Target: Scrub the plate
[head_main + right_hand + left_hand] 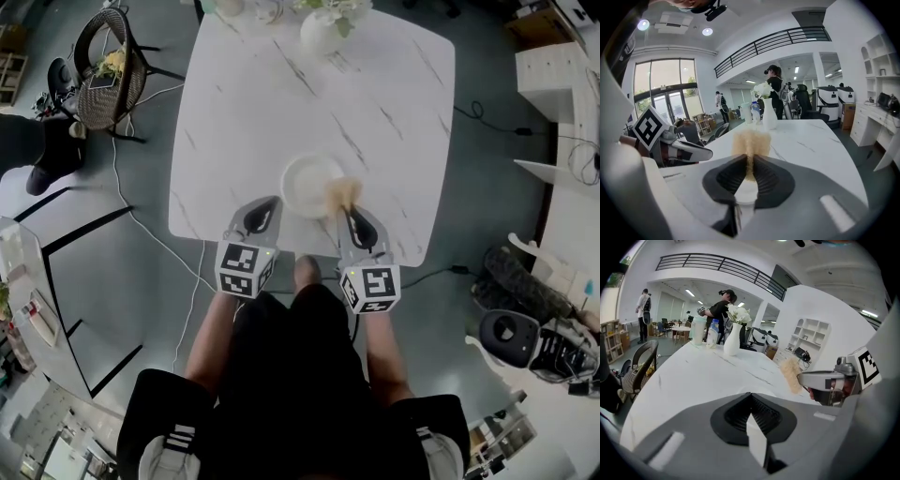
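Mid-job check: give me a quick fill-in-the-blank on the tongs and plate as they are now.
Of the left tongs and right tongs, the tan scrubbing pad is gripped by the ___ ones.
The left tongs are ___, with nothing between them.
In the head view the pad is at the white plate's ___ side.
The vase stands at the marble table's ___ edge from the person.
Missing: right; shut; right; far.

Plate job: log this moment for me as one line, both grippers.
left gripper: shut, empty, beside plate | right gripper: shut on tan scrub pad | pad: at plate's right rim
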A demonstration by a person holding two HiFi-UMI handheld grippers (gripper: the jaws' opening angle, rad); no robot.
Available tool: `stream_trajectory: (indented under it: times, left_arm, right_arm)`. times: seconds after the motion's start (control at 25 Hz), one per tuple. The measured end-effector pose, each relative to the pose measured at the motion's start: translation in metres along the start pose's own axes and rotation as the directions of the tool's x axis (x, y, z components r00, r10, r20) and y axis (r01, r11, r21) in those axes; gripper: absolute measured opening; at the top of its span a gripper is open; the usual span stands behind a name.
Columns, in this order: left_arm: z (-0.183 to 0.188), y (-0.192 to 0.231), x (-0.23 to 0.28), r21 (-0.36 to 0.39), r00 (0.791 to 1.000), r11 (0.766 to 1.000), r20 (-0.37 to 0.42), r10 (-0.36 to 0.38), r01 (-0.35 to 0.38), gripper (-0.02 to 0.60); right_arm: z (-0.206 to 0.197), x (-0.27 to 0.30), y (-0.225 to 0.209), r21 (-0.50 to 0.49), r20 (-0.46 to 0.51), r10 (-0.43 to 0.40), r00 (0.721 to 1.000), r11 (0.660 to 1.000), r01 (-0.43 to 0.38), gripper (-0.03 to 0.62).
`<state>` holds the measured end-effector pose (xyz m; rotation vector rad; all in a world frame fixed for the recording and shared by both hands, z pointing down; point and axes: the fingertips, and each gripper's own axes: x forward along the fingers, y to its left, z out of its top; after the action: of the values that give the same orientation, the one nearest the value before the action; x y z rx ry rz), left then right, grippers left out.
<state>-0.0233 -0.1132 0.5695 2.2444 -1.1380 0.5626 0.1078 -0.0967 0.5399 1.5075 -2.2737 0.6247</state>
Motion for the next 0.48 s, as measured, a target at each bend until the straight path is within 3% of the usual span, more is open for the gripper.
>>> stream_trajectory:
  times: [0.2, 0.24, 0.28, 0.32, 0.48]
  left_arm:
    - [-0.013, 0.011, 0.013, -0.06, 0.998, 0.997, -0.05, 0.046, -0.049, 0.009]
    - [-0.017, 0.012, 0.016, -0.077, 0.997, 0.996, -0.067, 0.044, -0.049, 0.041]
    - [-0.021, 0.012, 0.019, -0.097, 0.996, 0.994, -0.084, 0.033, -0.042, 0.133]
    - [-0.025, 0.012, 0.022, -0.118, 0.995, 0.993, -0.098, 0.019, -0.031, 0.163]
    - [-0.034, 0.012, 0.032, -0.179, 0.991, 0.984, -0.132, -0.013, -0.011, 0.186]
  right_arm:
    - [-0.001, 0.01, -0.001, -0.004, -0.008, 0.017, 1.0, 1.0, -0.017, 0.046]
    - [0.0, 0.012, -0.001, -0.005, -0.008, 0.021, 1.0, 1.0, -0.021, 0.046]
    - [0.0, 0.013, -0.001, -0.006, -0.008, 0.024, 1.0, 1.0, -0.024, 0.046]
    - [0.001, 0.015, -0.001, -0.008, -0.009, 0.027, 1.0, 1.0, -0.027, 0.046]
    - [0.002, 0.021, -0.003, -0.013, -0.012, 0.034, 0.999, 0.999, -0.034, 0.046]
